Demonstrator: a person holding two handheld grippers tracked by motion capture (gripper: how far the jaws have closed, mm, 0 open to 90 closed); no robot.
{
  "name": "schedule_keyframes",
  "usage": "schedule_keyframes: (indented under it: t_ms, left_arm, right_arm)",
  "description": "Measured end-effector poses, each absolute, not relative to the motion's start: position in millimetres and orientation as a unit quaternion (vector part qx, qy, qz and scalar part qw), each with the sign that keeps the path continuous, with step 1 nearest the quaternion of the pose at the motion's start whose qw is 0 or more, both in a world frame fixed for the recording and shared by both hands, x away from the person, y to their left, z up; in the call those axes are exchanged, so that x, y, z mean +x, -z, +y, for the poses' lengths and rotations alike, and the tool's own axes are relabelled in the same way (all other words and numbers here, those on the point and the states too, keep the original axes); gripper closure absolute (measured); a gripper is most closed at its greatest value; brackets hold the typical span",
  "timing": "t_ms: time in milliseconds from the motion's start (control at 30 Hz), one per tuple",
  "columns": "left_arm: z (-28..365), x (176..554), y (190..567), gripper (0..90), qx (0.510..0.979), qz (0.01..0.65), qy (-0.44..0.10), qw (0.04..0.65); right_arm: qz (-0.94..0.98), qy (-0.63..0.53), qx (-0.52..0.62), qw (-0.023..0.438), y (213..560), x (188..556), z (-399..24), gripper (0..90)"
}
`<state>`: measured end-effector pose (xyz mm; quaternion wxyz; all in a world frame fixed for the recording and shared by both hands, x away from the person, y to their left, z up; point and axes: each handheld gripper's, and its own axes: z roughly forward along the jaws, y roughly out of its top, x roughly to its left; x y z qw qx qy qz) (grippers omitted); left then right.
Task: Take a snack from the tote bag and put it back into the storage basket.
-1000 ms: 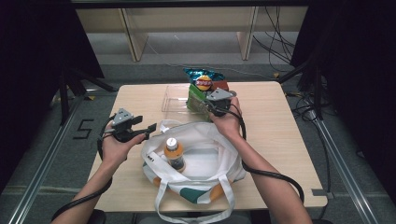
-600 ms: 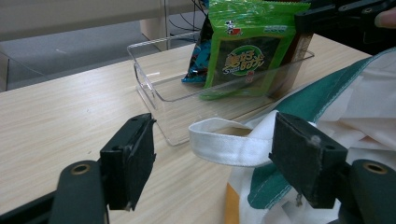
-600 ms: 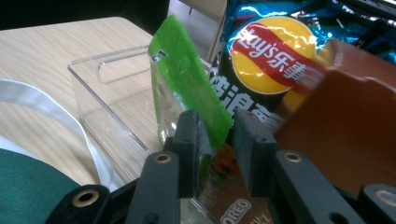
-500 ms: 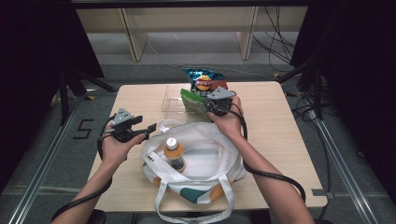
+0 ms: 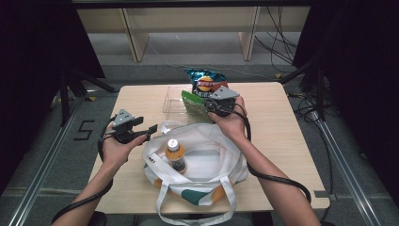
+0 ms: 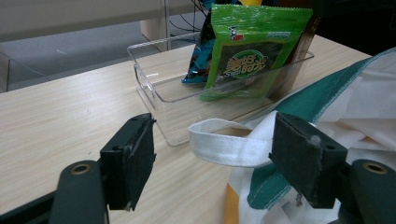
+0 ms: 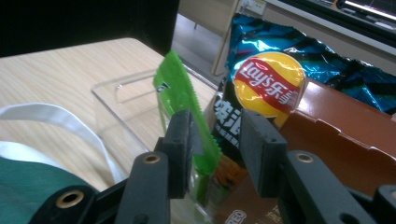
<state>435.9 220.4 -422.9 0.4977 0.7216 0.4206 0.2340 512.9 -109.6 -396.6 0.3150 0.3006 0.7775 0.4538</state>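
Now opening, the right gripper [image 7: 215, 149], jaws just spreading, green snack packet [image 7: 187, 100] standing edge-on between them, its crimped edge lying against the left pad while the right pad is standing off it, so no longer clamped. Hovering at the near end of the clear bin [image 5: 175, 96], over the packet's top edge, with the blue chip bag [image 7: 289, 70] and a brown box [image 7: 336, 121] crowding just behind and to the right. Leaving little room on that side; keeping bare bin floor toward the bin's empty end.

Holding wide apart, the left gripper [image 6: 212, 161], nothing pressed between its pads, pointing level across the table at the white strap [image 6: 229, 147] of the tote bag [image 5: 207, 155], which is lying just ahead of the jaws. Sitting near the bag's left rim, with bare tabletop [image 5: 136, 101] stretching to the table's left edge and back toward the bin's near corner.

Standing upright inside the open bag, an orange-capped bottle [image 5: 175, 153], close to the left rim, with white lining free beside it.
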Motion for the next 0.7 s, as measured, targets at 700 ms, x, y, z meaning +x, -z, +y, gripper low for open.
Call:
schedule_keyframes:
  t_ms: [700]
  left_arm:
    - [219.2,434.0,421.7,29.5,0.721,0.417,-0.238,0.5]
  right_arm:
    - [0.763,-0.499,0.317,0.262,369.9,465.7,-144.7,48.1]
